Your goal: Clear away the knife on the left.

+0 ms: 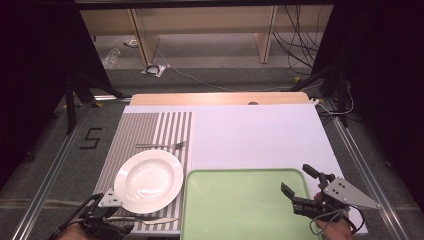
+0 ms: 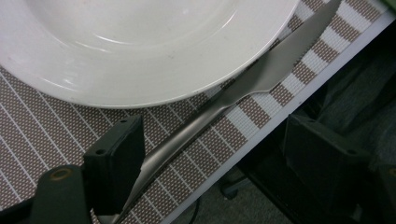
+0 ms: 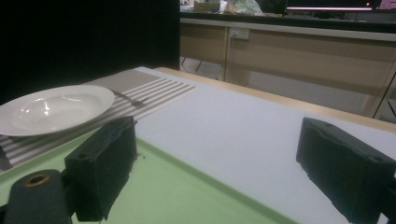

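Lying on the striped mat (image 1: 150,131) at the near edge of the table (image 1: 260,135), just below the white plate (image 1: 149,180), was the knife (image 1: 145,219), its blade pointing right toward the green tray (image 1: 245,205). Seen from the left gripper view, stretched slantwise from the lower left up to the upper right, handle (image 2: 177,140) low and blade (image 2: 285,60) high, tucked close beside the plate's rim (image 2: 140,95). Sat with its handle between the two jaws of the left gripper (image 1: 102,220), touching or nearly touching the inner face of the left jaw, well apart from the right jaw, which hung out past the table's edge. Stood wide, those jaws, not closed on anything; knife flat on the mat, not lifted.

Hovered over the right end of the tray, the right gripper (image 1: 300,182), jaws spread wide and holding nothing, well apart from the knife. Showed, in the right gripper view, the tray's rim (image 3: 196,175) running between its jaws, the plate (image 3: 53,112) farther off to the left.

Rested beyond the plate on the same mat, a fork (image 1: 161,145), lying crosswise, well apart from both grippers.
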`<control>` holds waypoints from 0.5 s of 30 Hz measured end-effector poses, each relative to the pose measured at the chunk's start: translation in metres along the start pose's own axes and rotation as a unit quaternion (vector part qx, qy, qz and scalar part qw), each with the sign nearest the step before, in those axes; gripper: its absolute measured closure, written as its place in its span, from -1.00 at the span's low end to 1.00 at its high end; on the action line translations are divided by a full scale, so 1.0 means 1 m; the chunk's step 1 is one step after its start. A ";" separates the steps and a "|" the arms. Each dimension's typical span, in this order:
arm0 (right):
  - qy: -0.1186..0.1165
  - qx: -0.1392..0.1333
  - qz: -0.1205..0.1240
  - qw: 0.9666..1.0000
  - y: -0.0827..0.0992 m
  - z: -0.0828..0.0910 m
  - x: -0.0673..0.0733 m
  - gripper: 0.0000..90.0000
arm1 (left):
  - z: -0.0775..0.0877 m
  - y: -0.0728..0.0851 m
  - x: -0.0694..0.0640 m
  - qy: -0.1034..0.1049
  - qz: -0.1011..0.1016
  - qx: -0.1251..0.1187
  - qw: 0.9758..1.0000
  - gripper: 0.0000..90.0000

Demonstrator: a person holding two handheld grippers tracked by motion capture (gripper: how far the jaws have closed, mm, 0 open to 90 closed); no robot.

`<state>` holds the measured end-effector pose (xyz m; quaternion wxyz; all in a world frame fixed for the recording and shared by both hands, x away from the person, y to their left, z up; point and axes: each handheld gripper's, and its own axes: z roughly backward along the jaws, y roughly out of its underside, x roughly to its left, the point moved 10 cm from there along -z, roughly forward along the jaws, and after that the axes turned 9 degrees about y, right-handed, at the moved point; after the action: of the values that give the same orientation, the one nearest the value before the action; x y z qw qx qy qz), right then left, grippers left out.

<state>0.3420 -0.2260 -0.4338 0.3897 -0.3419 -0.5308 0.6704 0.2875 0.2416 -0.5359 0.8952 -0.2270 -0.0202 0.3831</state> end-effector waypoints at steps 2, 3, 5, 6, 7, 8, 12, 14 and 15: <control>0.000 0.001 0.000 1.000 0.000 0.000 0.000 -0.71 | -0.001 0.001 0.001 0.000 0.001 0.003 1.000 -0.53; 0.000 0.001 0.001 1.000 0.000 0.000 0.000 -0.71 | -0.002 0.001 0.003 0.002 0.004 0.009 1.000 -0.53; -0.001 -0.001 0.001 1.000 0.000 0.000 0.000 -0.71 | -0.003 0.001 0.004 0.001 0.005 0.012 1.000 -0.53; -0.001 -0.001 0.002 1.000 0.000 0.000 0.000 -0.71 | -0.005 0.002 0.006 0.002 0.007 0.020 1.000 -0.53; -0.001 -0.001 0.002 1.000 0.000 0.000 0.000 -0.71 | -0.005 0.002 0.006 0.002 0.007 0.020 1.000 -0.53; -0.001 -0.001 0.002 1.000 0.000 0.000 0.000 -0.71 | -0.007 0.003 0.007 0.005 0.006 0.025 1.000 -0.53; -0.001 -0.001 0.001 1.000 0.000 -0.001 0.000 -0.71 | -0.011 0.005 0.011 0.002 0.005 0.039 0.999 -0.50; -0.001 -0.001 0.002 1.000 0.000 -0.001 0.000 -0.71 | -0.012 0.004 0.013 0.003 0.003 0.044 0.999 -0.47; -0.001 -0.001 0.002 1.000 0.000 -0.001 0.000 -0.71 | -0.013 0.004 0.013 0.003 0.001 0.047 0.999 -0.45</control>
<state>0.3424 -0.2254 -0.4341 0.3875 -0.3424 -0.5311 0.6712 0.2966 0.2485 -0.5511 0.9046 -0.1860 0.0004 0.3836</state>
